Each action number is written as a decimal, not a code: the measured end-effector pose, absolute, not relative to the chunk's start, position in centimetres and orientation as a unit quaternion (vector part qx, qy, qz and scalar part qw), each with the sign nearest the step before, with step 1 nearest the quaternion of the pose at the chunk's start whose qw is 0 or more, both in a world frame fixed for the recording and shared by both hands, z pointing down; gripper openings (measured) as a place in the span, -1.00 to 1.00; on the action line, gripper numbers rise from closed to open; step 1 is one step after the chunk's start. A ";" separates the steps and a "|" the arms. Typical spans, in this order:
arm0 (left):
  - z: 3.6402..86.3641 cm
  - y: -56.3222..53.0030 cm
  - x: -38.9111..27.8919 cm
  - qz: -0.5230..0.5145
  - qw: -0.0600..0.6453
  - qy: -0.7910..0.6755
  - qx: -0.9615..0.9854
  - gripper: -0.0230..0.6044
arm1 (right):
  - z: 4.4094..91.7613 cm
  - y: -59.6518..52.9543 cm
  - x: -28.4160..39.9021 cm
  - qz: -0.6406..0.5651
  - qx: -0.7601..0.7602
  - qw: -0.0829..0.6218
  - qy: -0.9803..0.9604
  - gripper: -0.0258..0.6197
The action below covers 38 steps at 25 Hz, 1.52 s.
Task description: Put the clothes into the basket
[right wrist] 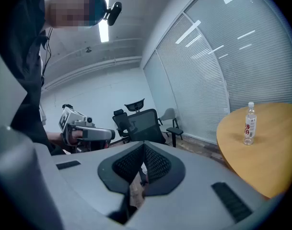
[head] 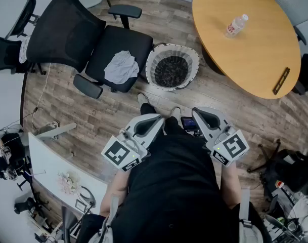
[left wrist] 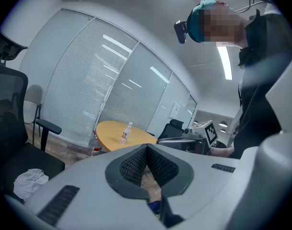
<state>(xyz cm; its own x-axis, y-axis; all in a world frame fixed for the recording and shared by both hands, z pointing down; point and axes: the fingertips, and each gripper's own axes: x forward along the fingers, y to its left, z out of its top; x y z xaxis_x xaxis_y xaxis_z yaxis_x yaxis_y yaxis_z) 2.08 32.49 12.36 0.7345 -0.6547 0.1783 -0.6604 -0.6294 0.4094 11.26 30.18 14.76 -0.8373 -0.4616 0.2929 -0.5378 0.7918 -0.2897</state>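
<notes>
Clothes [head: 121,67], one pale crumpled garment, lie on the seat of the black office chair [head: 68,29] in the upper left of the head view. The basket [head: 159,52] stands just beside the chair on its right, its inside dark. The left gripper [head: 149,123] and right gripper [head: 203,116] sit low in the frame, close to the person's body and well apart from both.

In the left gripper view the jaws are pressed together with nothing between them, and the garment shows at lower left.

In the right gripper view the jaws likewise meet, empty.

As I judge the risks, a reach with unopened jaws would only shove the cloth, perhaps off the seat. A pinch on one loose fold could let the rest trail over the rim or onto the floor. A hard push might roll the chair.
</notes>
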 end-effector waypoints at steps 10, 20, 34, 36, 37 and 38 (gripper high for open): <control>12.6 32.7 2.5 0.005 0.239 -0.356 0.904 -0.89 | 14.4 30.9 10.8 0.204 0.253 0.084 -0.942 -0.87; 13.7 32.8 1.4 0.018 0.244 -0.409 0.879 -0.89 | 15.5 31.5 10.9 0.212 0.244 0.088 -0.942 -0.87; 15.4 29.5 -3.5 0.011 0.264 -0.428 0.864 -0.89 | 16.3 28.2 6.2 0.225 0.232 0.105 -0.940 -0.87; 15.8 28.2 -4.6 0.021 0.258 -0.424 0.868 -0.89 | 15.8 27.2 5.2 0.229 0.237 0.103 -0.939 -0.87; 16.1 27.4 -5.1 0.025 0.254 -0.422 0.870 -0.89 | 15.7 26.8 4.8 0.231 0.239 0.103 -0.937 -0.87; 16.5 26.7 -5.6 0.029 0.252 -0.419 0.872 -0.89 | 15.6 26.3 4.3 0.233 0.241 0.104 -0.936 -0.87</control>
